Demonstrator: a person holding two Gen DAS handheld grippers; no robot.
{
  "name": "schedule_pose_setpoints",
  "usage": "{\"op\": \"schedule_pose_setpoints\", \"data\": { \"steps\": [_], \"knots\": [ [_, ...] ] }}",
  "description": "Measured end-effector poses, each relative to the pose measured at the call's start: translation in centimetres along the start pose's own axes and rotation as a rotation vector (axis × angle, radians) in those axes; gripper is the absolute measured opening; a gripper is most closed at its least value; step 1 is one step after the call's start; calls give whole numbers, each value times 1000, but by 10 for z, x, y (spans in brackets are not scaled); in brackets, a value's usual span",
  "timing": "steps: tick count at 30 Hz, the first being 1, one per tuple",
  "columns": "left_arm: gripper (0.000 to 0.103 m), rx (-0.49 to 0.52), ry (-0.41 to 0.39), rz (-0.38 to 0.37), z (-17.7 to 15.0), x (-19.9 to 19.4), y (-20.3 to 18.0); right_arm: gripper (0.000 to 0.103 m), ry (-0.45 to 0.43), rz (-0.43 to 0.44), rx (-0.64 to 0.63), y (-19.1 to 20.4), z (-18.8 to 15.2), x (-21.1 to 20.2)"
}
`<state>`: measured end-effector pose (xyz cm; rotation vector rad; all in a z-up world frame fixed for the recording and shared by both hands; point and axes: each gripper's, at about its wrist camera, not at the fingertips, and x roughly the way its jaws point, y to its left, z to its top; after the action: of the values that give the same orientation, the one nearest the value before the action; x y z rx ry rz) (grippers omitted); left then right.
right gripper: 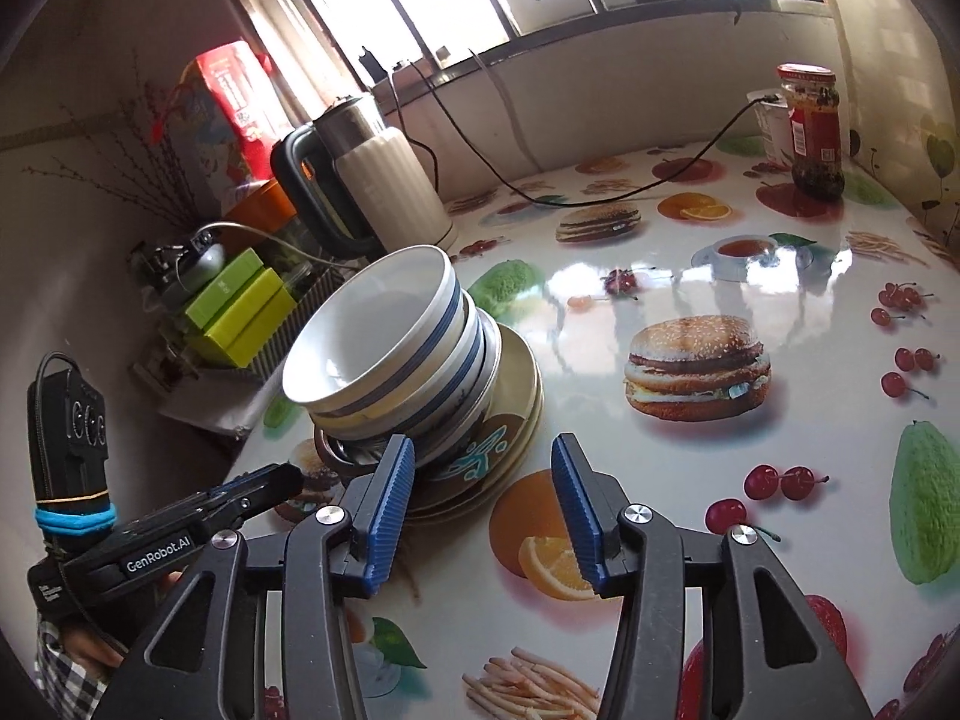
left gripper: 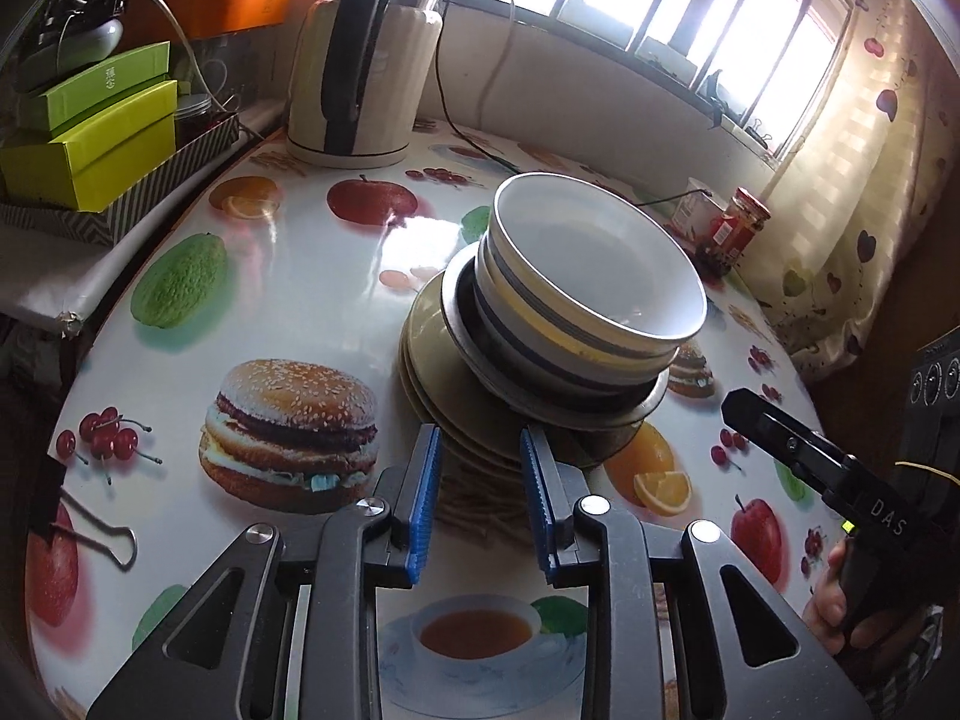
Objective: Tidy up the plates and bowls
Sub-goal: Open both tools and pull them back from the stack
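Left wrist view: the left gripper (left gripper: 480, 468) stands part open just short of the near rim of the plates (left gripper: 432, 360), its blue pads (left gripper: 423, 498) clear of the crockery and holding nothing. Nested bowls (left gripper: 594, 276) with blue bands sit on the plates, leaning off centre, near the middle of the fruit-printed table (left gripper: 180, 372). Open tabletop lies to the left of the stack up to the table's rounded edge; a kettle (left gripper: 366, 60) and green boxes (left gripper: 90, 138) stand at the far left, a jar (left gripper: 741, 228) near the window side. Right wrist view: the right gripper (right gripper: 483, 510) is open wider, empty, with one pad beside the plates' rim and the other over bare table; broad free surface extends to the right. The left gripper shows at lower left, apart from the stack.
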<state>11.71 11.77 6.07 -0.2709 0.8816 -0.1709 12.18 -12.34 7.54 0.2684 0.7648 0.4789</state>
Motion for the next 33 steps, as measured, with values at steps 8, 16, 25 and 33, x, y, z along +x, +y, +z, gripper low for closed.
{"op": "schedule_pose_setpoints", "data": {
  "steps": [8, 16, 25, 33],
  "knots": [
    [28, 71, -3, 120, -21, -2, -19, 53, 14, -69, -54, 11, -17, -3],
    [28, 83, 0, 186, -41, 0, -27, 61, 44, -141, -109, 23, -38, -2],
    [28, 127, 18, 246, -59, 10, -34, 67, 71, -235, -119, 23, -53, -2],
    [28, 116, 50, 223, -67, 19, -35, 68, 118, -270, -121, 17, -67, 7]
  ]
}}
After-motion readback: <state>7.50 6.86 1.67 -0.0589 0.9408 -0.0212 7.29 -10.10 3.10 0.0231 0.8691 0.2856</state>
